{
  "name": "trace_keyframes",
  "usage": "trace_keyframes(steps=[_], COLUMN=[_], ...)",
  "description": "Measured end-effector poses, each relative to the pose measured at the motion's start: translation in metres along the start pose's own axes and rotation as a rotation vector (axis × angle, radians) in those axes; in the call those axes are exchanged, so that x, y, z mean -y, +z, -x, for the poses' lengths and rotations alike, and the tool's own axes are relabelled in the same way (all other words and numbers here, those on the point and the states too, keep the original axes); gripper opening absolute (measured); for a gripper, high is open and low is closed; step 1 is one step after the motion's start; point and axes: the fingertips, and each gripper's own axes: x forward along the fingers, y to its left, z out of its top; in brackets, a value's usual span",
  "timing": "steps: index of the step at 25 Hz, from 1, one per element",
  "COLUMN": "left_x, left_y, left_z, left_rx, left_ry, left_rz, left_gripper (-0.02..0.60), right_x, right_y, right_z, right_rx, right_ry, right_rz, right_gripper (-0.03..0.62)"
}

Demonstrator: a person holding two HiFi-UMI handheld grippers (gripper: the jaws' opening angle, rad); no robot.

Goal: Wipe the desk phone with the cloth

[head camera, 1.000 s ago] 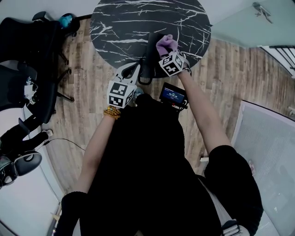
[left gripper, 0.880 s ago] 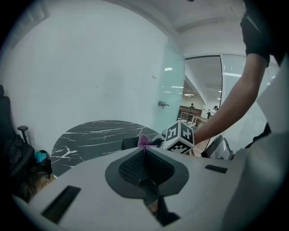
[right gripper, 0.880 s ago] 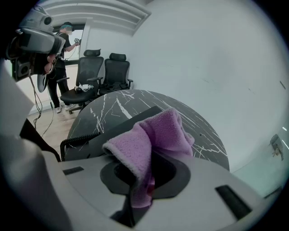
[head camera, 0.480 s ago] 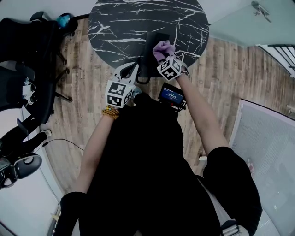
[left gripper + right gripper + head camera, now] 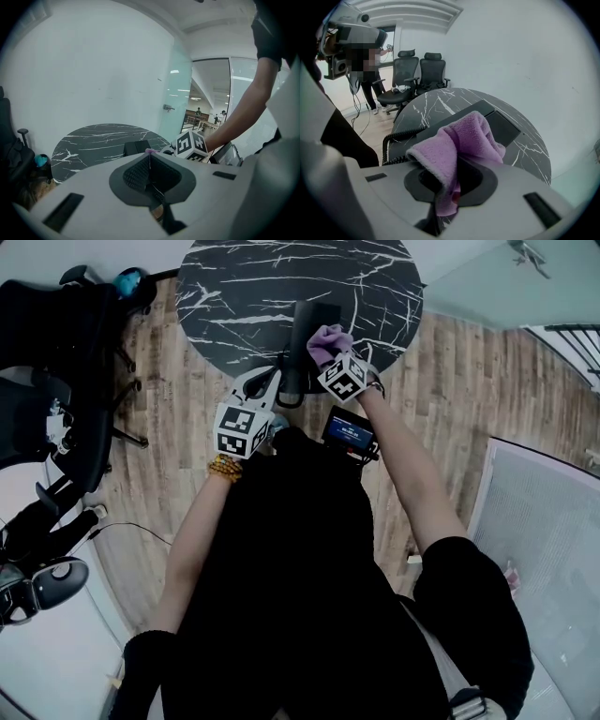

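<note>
A black desk phone (image 5: pixel 307 329) lies on the near right part of a round black marble table (image 5: pixel 244 287). My right gripper (image 5: pixel 328 351) is shut on a purple cloth (image 5: pixel 325 339) that rests on the phone. In the right gripper view the cloth (image 5: pixel 461 140) bulges out of the right gripper (image 5: pixel 453 186), with the phone (image 5: pixel 499 124) and its coiled cord (image 5: pixel 392 139) behind it. My left gripper (image 5: pixel 266 382) is shut and holds nothing; it hangs at the table's near edge, left of the phone. In the left gripper view the left gripper (image 5: pixel 150 165) faces the phone (image 5: pixel 136 147).
Black office chairs (image 5: pixel 56 343) stand on the wooden floor (image 5: pixel 178 409) to the left of the table. A small screen device (image 5: pixel 352 434) hangs at my chest. A glass wall (image 5: pixel 176 108) is behind the table. A person (image 5: pixel 365 70) stands beside chairs (image 5: pixel 417 75).
The right gripper and the cloth have slid a little toward me and to the left along the phone. The left gripper has stayed almost where it was.
</note>
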Motion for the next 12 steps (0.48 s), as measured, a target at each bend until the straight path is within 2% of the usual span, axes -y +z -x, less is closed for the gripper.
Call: trace_keyframes(steps=[12], left_x=[0.003], left_y=[-0.002], left_z=[-0.002], left_rx=[0.003], left_ry=[0.004], left_rz=[0.008], left_gripper=[0.014], right_x=[-0.017], right_y=[-0.012], right_z=[-0.001], right_rx=[-0.031], right_ry=[0.090], right_rz=[0.016], right_gripper=[0.058])
